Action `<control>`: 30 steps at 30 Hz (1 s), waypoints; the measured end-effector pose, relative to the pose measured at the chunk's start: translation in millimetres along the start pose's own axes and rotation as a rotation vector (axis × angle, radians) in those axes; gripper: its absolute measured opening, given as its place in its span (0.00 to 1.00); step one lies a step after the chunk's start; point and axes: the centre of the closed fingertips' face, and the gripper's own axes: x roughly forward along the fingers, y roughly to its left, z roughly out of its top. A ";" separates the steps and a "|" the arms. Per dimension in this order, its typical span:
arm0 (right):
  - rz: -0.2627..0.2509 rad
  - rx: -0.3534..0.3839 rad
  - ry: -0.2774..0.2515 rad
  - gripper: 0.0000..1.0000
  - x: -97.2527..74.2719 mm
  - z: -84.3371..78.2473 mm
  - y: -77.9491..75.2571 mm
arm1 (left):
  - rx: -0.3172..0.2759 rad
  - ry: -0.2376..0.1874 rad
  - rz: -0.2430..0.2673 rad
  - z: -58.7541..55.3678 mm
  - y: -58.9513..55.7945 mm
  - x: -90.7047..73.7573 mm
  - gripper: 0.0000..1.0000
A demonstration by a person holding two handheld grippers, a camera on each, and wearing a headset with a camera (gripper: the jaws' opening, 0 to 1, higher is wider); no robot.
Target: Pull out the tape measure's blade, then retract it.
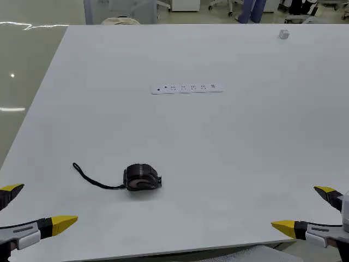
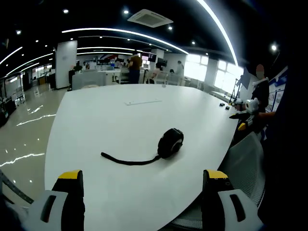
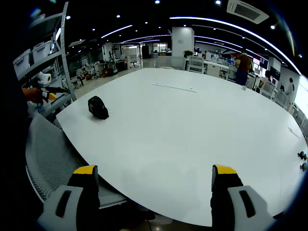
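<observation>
The left gripper [image 1: 37, 207] and right gripper [image 1: 305, 209] hover with jaws released, short of the tape measure [image 1: 142, 177] lying on the table [image 1: 229, 153], the left nearer it. No blade shows; likely nothing is done yet, so pulling and retracting remain.

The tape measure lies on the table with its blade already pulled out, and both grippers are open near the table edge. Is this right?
Not quite. The blade is not pulled out: what trails from the tape measure is its black strap, as the head view shows. The rest holds: it lies on the table, and the left gripper and right gripper are open near the edge.
</observation>
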 end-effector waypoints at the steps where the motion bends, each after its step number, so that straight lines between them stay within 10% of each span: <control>1: 0.001 0.000 0.000 1.00 0.1 0.5 -0.2 | 0.000 0.000 0.000 0.1 0.1 -0.1 1.00; 30: 0.001 -0.004 0.002 1.00 -1.0 0.4 -3.5 | -0.006 -0.001 0.005 -1.6 1.4 -1.9 1.00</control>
